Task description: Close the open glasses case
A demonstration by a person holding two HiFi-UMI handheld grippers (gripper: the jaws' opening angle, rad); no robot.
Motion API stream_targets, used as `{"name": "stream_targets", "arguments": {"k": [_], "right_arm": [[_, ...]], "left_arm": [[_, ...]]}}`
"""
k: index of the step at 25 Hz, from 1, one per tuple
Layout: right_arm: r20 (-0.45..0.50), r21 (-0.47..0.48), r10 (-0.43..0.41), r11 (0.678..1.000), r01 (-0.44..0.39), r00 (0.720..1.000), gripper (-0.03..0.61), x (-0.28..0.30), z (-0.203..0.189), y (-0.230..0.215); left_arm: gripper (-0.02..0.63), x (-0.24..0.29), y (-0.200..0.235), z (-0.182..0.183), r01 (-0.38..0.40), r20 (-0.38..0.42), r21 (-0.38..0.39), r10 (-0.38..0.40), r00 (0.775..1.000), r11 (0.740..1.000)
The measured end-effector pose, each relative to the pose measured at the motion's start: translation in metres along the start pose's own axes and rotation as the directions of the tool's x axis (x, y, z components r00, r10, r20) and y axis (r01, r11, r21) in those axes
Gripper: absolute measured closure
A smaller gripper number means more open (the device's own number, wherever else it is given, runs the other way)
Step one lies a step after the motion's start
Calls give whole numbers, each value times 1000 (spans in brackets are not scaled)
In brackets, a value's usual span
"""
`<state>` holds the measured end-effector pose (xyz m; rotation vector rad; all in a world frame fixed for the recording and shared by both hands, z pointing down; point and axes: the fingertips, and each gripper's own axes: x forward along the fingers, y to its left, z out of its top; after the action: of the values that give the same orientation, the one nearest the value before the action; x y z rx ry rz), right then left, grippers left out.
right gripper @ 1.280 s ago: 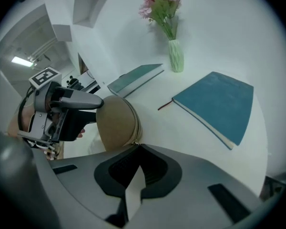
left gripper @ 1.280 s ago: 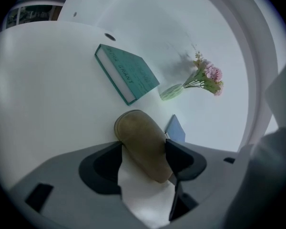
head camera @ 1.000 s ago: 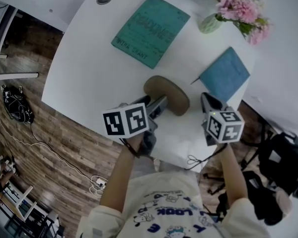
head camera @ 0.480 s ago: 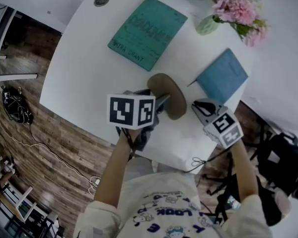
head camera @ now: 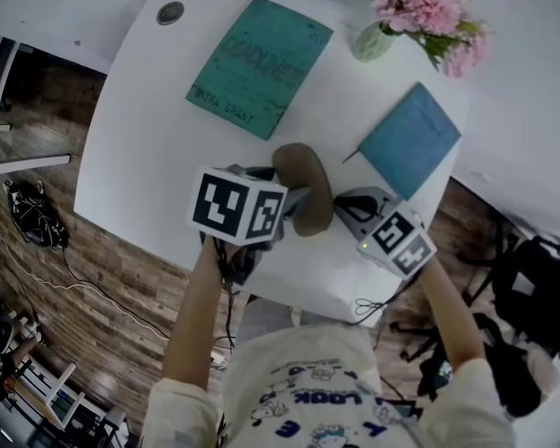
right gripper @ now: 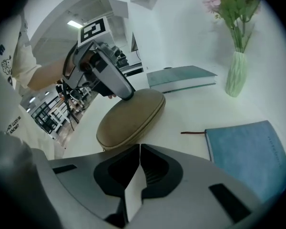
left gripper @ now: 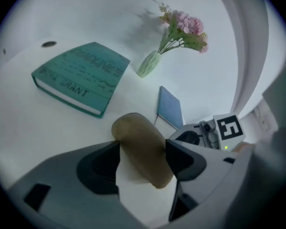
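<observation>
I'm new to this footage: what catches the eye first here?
The tan oval glasses case lies shut near the front edge of the white table, clamped across its width by the left tongs, while the right tongs are closed and empty beside it. Behind it lie a teal book and a blue notebook, with pink flowers in a pale green vase at the far edge.

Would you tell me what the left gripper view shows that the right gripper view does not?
Only the left gripper view: the left tool clamping the glasses case, and the right tool with its marker cube. Only the right gripper view: the right tool's jaws together, empty, and the person's shirt. Both: the case, teal book, blue notebook, vase of flowers.
</observation>
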<state>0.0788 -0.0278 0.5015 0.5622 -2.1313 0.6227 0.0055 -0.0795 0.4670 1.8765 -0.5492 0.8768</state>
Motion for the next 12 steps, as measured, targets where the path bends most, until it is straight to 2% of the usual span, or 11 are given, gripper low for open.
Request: {"name": "stream_targets", "arguments": {"k": [3,6,8,12], "right_arm": [[5,5,73,997,-73,997,572,7,3,27],[-16,-25,116,993,-117,993,572,13,10,55],[-8,-19,137,990,-137,991,572,21,12,70],[7,10,158,987,-158,987,572,32,12,89]], "left_arm": [[330,6,-3,-15,85,30,-103,-83,996,991],[328,6,-2,-25,96,31,-123,-92,995,988],[329,4,1,-30,80,14,-98,-79,997,992],[329,0,4,-38,69,-55,-1,-69,996,998]]}}
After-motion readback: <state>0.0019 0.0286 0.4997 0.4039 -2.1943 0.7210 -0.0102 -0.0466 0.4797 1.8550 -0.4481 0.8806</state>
